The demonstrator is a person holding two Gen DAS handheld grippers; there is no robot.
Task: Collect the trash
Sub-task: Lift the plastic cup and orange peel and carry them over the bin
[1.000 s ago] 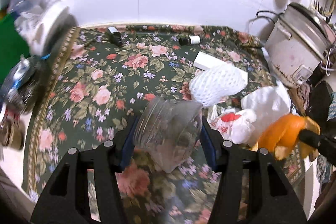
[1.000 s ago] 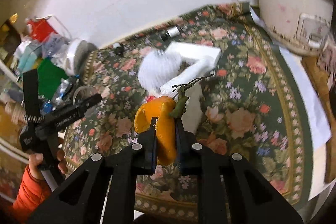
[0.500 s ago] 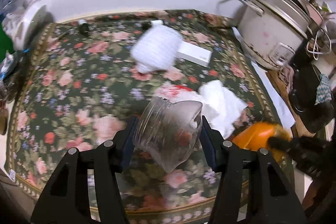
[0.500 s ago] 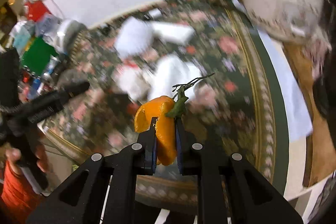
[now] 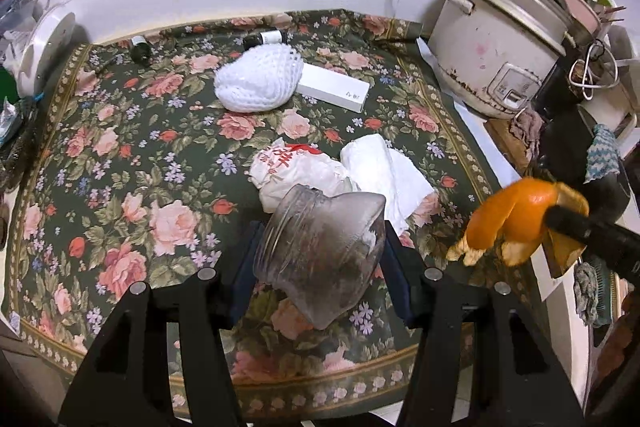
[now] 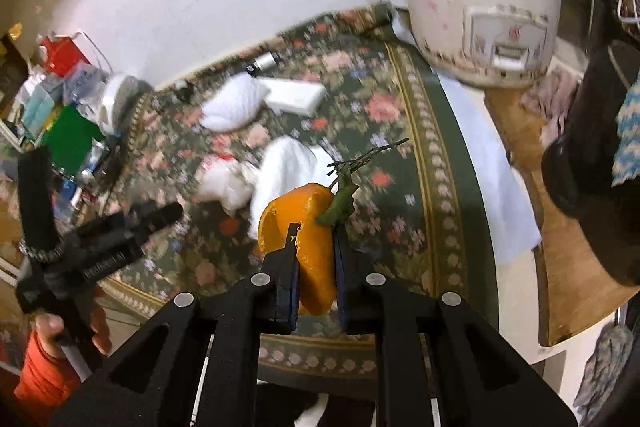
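Note:
My left gripper (image 5: pixel 320 263) is shut on a crumpled clear plastic cup (image 5: pixel 320 251), held over the front of the floral tablecloth (image 5: pixel 132 163). My right gripper (image 6: pixel 314 267) is shut on an orange peel (image 6: pixel 308 227) with a green stem, above the cloth's front right corner; the same orange peel (image 5: pixel 516 223) shows at the right of the left wrist view. On the cloth lie a crumpled white bag with red print (image 5: pixel 296 167), a white paper towel (image 5: pixel 384 171) and a white foam fruit net (image 5: pixel 258 85).
A white rice cooker (image 5: pixel 504 47) stands at the back right, a flat white box (image 5: pixel 334 91) lies beside the net, and two small dark bottles (image 5: pixel 266 38) sit near the wall. Clutter and a white round object (image 5: pixel 44 55) crowd the left edge. A hand in an orange sleeve (image 6: pixel 44 375) grips the left tool.
Both grippers have moved right across the table, keeping the cup and the peel. The foam net and crumpled bag now sit farther left and back in both views.

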